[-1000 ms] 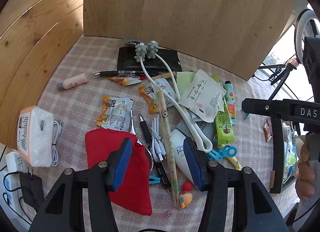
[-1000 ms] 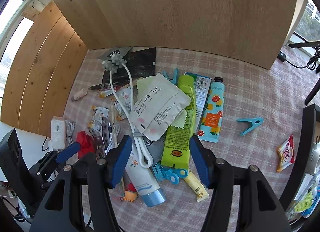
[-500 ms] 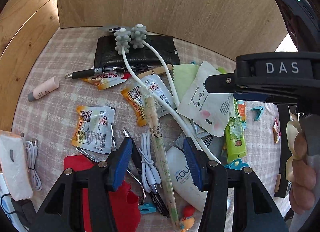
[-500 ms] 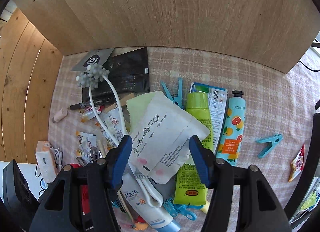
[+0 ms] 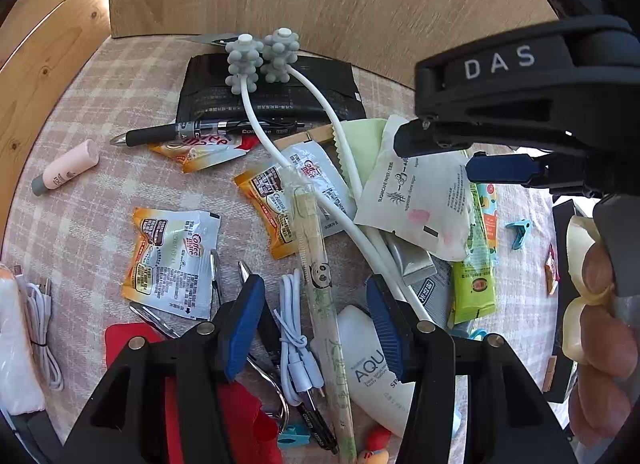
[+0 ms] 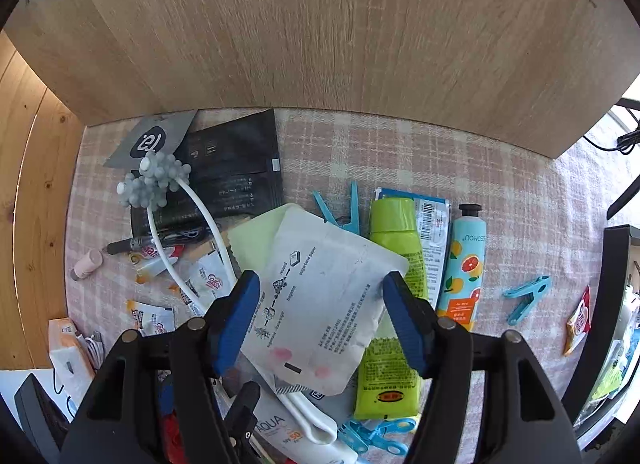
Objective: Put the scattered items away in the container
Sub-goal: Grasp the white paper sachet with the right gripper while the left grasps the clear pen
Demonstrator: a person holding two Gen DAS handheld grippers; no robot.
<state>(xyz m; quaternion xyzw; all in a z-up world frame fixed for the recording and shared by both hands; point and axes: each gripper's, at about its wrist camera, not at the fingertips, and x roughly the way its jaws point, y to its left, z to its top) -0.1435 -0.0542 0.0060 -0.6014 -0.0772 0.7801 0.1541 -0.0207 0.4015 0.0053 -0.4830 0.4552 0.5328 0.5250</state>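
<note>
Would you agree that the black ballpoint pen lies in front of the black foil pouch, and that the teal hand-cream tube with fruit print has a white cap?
Not quite: the cap on the teal hand-cream tube is black, not white, as the right wrist view shows. The black ballpoint pen does lie in front of the black foil pouch.

wall: wood panels (image 6: 340, 44) | table: pink plaid cloth (image 6: 400, 152) (sunlit)

You are looking at a matt checked cloth (image 6: 500, 192), a wood-grain panel (image 6: 320, 32), a matt paper pouch (image 6: 332, 296) and glossy foil sachets (image 5: 172, 260).
</note>
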